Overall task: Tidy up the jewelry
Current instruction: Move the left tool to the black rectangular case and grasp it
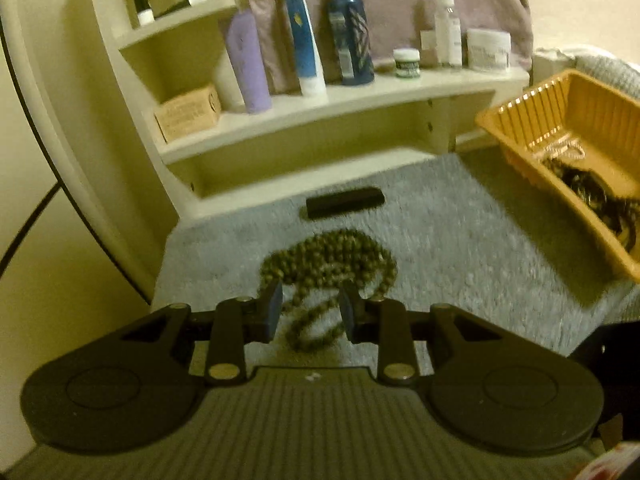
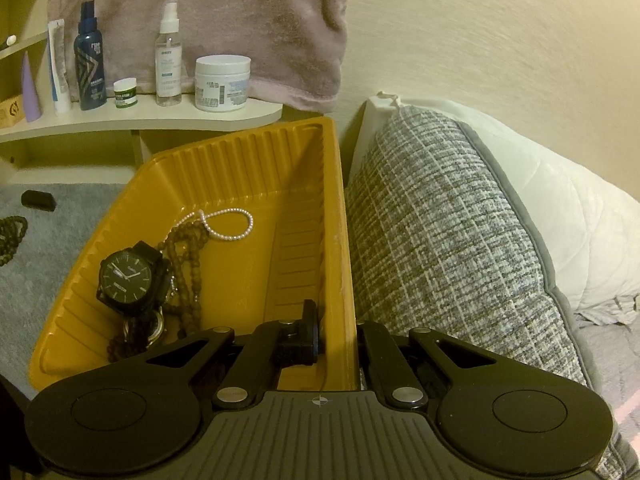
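beads of a brown necklace point(image 1: 326, 268) heaped on grey mat point(image 1: 460, 240) under my left gripper point(image 1: 310, 314), jaws parted and empty, my right gripper point(image 2: 340, 344) clamped on yellow tray's point(image 2: 344, 240) wall

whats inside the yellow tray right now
In the tray: a black watch, a white pearl strand and brown beads. A second round piece lies partly under the watch, and the right tongs cover the near end.

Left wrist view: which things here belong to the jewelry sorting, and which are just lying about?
Job: bead necklace on the grey mat; yellow tray; watch, pearl strand, brown beads inside it.

Lying about: black case, shelf bottles, jars, cardboard box.
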`<state>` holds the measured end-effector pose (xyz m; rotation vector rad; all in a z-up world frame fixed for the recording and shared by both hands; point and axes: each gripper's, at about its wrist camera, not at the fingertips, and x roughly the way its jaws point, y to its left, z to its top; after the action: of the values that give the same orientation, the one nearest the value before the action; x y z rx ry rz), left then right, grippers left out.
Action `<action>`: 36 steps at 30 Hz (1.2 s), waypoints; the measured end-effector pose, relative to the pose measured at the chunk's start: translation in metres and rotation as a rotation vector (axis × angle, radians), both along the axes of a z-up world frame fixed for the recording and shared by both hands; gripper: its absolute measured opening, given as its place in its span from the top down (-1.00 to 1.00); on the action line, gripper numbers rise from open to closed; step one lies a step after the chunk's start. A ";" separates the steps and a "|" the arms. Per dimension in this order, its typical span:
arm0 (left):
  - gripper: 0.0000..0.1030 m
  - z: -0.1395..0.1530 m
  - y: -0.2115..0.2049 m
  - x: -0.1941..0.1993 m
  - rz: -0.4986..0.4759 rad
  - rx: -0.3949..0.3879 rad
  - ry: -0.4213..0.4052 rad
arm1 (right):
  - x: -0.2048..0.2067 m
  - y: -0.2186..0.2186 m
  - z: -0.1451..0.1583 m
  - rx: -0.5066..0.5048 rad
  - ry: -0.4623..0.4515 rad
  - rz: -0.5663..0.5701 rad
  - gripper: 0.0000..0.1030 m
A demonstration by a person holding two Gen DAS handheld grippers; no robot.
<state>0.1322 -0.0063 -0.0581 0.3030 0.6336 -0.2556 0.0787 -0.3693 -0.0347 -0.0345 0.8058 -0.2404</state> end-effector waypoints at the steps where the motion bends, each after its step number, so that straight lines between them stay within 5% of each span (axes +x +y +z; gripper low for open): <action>1: 0.47 -0.002 -0.001 0.000 -0.001 -0.003 0.008 | 0.000 0.000 0.000 -0.001 0.001 0.001 0.93; 5: 0.36 -0.008 -0.006 0.007 -0.002 -0.019 0.011 | 0.000 0.000 0.000 -0.003 0.003 0.002 0.93; 8: 0.08 -0.008 -0.011 0.018 0.015 -0.051 0.007 | 0.000 -0.001 0.000 -0.004 0.004 0.001 0.93; 10: -0.33 -0.006 -0.016 0.027 0.030 -0.081 -0.005 | 0.000 -0.001 0.000 -0.005 0.004 0.001 0.93; 18: -0.75 -0.006 -0.042 0.075 0.053 -0.139 -0.026 | 0.001 -0.004 -0.001 0.003 0.006 0.000 0.93; 29: -0.76 -0.030 -0.056 0.125 0.113 -0.165 0.025 | 0.003 -0.005 -0.003 0.005 0.018 -0.002 0.92; 36: -0.44 -0.038 -0.058 0.131 0.108 -0.135 0.045 | 0.004 -0.004 -0.003 0.002 0.021 -0.002 0.92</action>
<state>0.2629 -0.0648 -0.0963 0.1334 0.6720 -0.2009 0.0822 -0.3735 -0.0380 -0.0342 0.8273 -0.2410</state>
